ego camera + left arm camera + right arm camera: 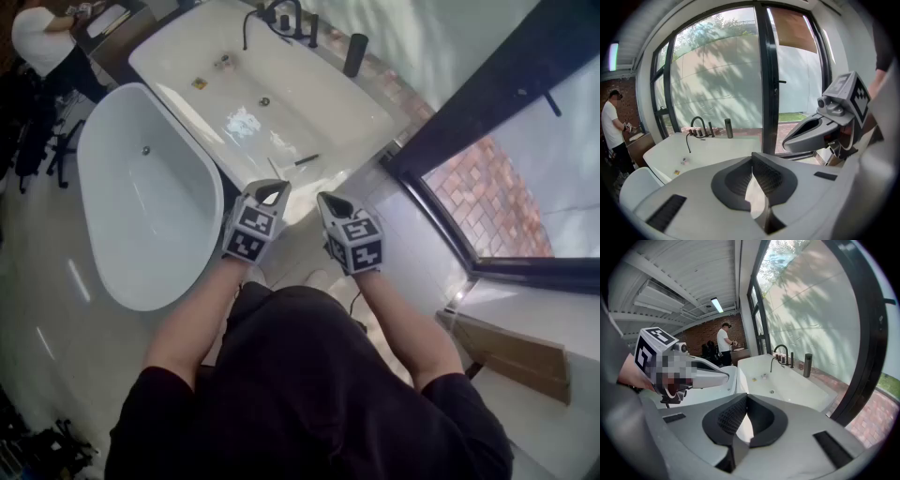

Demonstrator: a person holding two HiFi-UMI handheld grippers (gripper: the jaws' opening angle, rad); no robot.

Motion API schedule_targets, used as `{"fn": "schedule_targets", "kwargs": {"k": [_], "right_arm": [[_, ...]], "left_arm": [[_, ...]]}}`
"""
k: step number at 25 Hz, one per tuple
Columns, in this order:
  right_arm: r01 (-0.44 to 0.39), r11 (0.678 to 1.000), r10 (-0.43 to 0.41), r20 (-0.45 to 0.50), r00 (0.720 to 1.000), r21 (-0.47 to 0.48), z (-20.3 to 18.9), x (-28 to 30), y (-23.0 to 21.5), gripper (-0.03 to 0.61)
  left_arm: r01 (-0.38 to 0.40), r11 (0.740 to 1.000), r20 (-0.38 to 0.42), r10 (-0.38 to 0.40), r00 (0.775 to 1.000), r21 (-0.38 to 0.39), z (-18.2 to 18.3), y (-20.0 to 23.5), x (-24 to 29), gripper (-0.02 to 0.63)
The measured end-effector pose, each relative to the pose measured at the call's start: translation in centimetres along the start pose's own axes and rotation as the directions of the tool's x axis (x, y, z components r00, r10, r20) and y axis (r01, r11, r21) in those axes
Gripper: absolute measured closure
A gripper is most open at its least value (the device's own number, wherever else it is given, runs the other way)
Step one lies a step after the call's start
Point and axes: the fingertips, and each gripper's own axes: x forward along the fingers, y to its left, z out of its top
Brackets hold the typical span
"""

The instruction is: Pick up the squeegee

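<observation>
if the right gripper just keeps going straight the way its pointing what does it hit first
Most likely the near end of the white rectangular bathtub: the right gripper, jaws shut and empty, tilts down toward it with nothing in between. Exact spot is unclear.

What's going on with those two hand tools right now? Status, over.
Left gripper and right gripper shut, empty. Squeegee, apparently the slim tool on the bathtub rim ahead, untouched. Nothing seen in between.
</observation>
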Motion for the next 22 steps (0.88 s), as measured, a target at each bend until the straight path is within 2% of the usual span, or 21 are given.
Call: {"fn": "schedule_targets", "kwargs": {"k": [10, 17, 22], "right_arm": [[0.068, 0.998, -0.068, -0.037, 0.997, -0.014, 0.3, 2.0, 1.4, 0.568], [0.153, 0.988, -0.155, -0.063, 0.986, -0.030, 0.9, 4.6, 1.6, 0.526], [0.162, 0.984, -0.170, -0.121, 0.978, -0.073, -0.4, 7.0, -0.3, 0.492]], "left_arm": [[0.032, 0.999, -0.001, -0.032, 0.999, 0.004, -1.9, 3.2, -2.2, 0.609], [0.085, 0.996, -0.009, -0.085, 0.996, 0.040, -3.5, 6.5, -2.9, 0.609], [0.091, 0.996, -0.033, -0.091, 0.995, 0.020, -4.6, 8.0, -0.9, 0.609]]}}
